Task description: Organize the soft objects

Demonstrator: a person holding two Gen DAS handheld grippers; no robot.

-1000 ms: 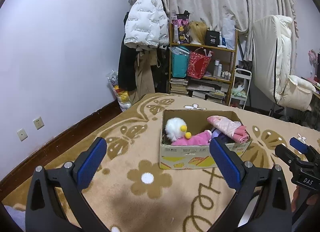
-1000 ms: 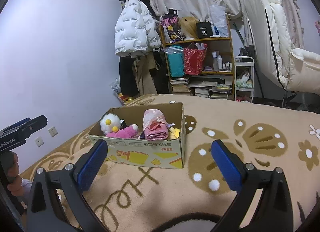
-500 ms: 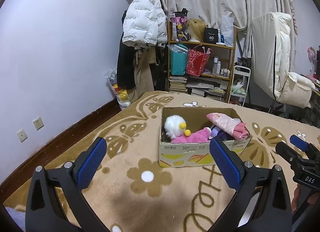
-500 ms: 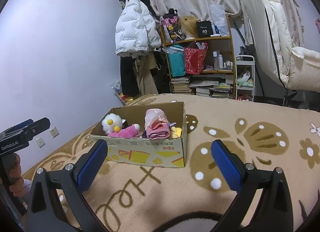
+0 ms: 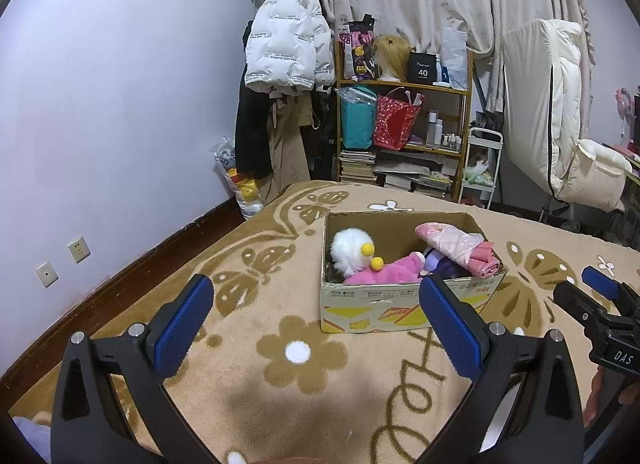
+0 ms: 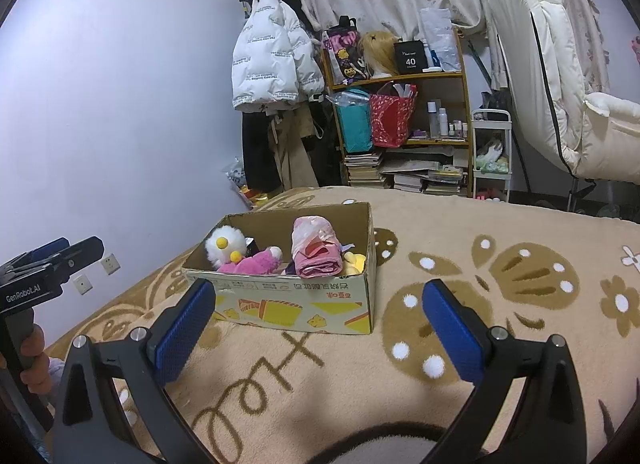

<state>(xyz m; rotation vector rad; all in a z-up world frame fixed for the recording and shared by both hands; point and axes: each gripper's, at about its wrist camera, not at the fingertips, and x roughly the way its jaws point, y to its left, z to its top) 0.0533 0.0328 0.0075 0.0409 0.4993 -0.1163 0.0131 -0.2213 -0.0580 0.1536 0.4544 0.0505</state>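
An open cardboard box (image 5: 372,306) (image 6: 296,304) stands on the beige flowered blanket (image 5: 304,364). In it lie a white-headed plush in pink (image 5: 360,260) (image 6: 240,254), a folded pink cloth (image 5: 464,250) (image 6: 316,252) and a yellow soft toy (image 6: 354,262). My left gripper (image 5: 316,324) is open and empty, short of the box. My right gripper (image 6: 316,324) is open and empty, short of the box at its right; it also shows at the right edge of the left wrist view (image 5: 600,312).
A bookshelf (image 5: 404,136) with bags and books and a coat rack with a white jacket (image 5: 288,52) stand at the back wall. A white padded chair (image 5: 560,124) is at the right. The wall (image 5: 100,124) runs along the blanket's left edge.
Both grippers have drawn back and risen a little from the box, staying open. The box and its contents have not moved.
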